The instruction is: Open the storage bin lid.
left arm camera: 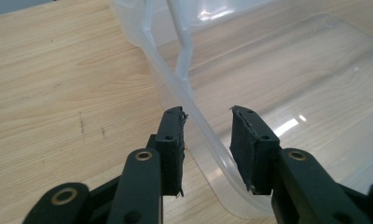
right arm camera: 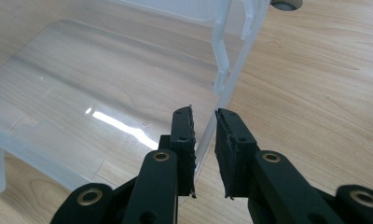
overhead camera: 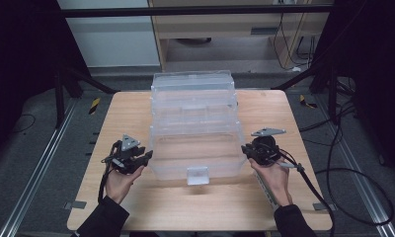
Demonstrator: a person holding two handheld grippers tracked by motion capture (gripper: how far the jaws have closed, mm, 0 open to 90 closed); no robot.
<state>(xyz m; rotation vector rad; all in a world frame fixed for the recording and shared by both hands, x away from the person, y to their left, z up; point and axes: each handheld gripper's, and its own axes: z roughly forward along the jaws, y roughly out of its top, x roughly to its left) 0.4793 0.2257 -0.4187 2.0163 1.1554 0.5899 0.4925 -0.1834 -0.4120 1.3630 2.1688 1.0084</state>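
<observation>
Dark sleeves and hands are seen at the bottom of the high view, each holding a gripper. At lower left, the left gripper (overhead camera: 145, 157) is released, its jaws spread to either side of the rim of the clear plastic box (overhead camera: 195, 123). At lower right, the right gripper (overhead camera: 245, 149) is also released, its narrower gap straddling the box's opposite edge. Mid-frame, the box rests on the wooden surface (overhead camera: 136, 106).
</observation>
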